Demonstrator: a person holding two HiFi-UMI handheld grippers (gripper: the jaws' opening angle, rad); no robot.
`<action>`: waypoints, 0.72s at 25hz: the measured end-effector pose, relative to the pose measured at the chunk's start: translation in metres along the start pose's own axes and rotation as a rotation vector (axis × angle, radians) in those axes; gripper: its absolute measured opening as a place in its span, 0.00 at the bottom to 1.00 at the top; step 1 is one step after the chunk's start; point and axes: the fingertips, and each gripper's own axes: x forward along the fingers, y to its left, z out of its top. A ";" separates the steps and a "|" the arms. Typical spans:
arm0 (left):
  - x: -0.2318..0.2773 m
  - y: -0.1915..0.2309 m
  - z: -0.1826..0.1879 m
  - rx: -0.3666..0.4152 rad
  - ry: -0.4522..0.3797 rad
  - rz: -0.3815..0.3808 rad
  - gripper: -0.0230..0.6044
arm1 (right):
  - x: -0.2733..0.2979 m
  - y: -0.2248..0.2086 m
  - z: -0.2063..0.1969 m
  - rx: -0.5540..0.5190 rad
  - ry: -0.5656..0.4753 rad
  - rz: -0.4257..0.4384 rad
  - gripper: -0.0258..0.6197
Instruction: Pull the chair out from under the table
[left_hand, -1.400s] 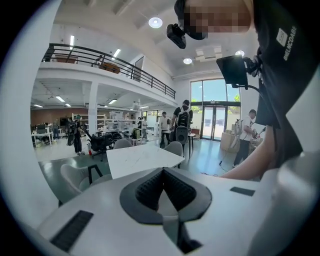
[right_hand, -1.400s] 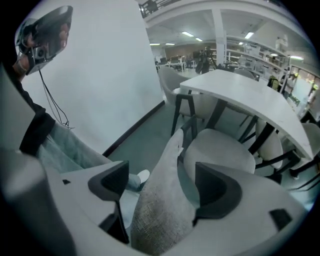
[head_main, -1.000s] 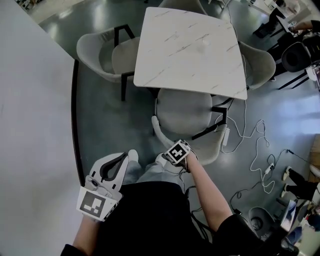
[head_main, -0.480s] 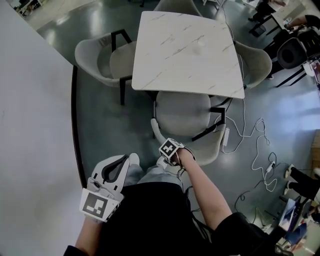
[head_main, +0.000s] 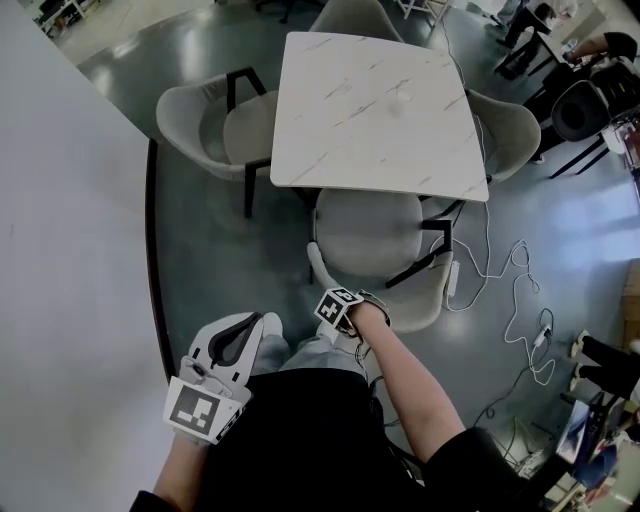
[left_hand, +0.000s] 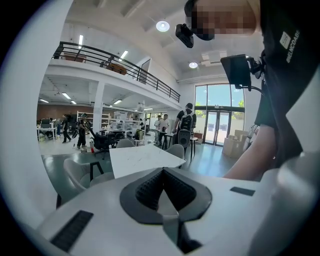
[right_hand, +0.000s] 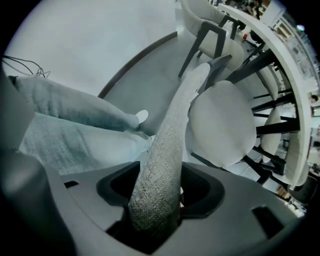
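Chair (head_main: 365, 232), head view: tucked partly under the near edge of the white marble-look surface (head_main: 375, 100). Curved backrest (head_main: 418, 300) clear of that edge, on the side of the person (head_main: 300, 430). Right gripper (head_main: 340, 306) pointed steeply down onto the left end of the backrest. Left gripper (head_main: 245, 328) held low at the person's left, well apart from the chair, touching nothing. Also a second grey chair (head_main: 205, 115) at the surface's left side and a third grey chair (head_main: 515, 125) at its right. White cables (head_main: 505, 300) loose on the grey floor (head_main: 230, 260), right of the chair.

Left gripper view: jaws together at the tips, nothing between them. Aimed level across the surface into a large hall. A few people (left_hand: 162, 125) standing far back, too small for detail.

Right gripper view: woven grey rim of the backrest running up between the jaws and filling the gap, pads against the fabric on both sides. Jaws just been closing, now clamped on that rim. Seat cushion (right_hand: 222, 125) right of the rim, reaching under the surface's edge. Trouser leg (right_hand: 75, 122) and white shoe (right_hand: 142, 116) at left, just beside the backrest, on the floor.
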 end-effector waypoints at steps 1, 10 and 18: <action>-0.002 0.001 0.000 0.000 -0.006 -0.002 0.03 | 0.002 -0.001 0.000 -0.007 0.012 -0.018 0.42; -0.023 0.016 -0.005 -0.028 -0.035 -0.018 0.03 | 0.001 -0.011 -0.004 -0.006 0.018 -0.233 0.21; -0.043 0.030 -0.012 -0.041 -0.039 -0.059 0.03 | 0.000 -0.009 -0.006 0.026 0.018 -0.212 0.21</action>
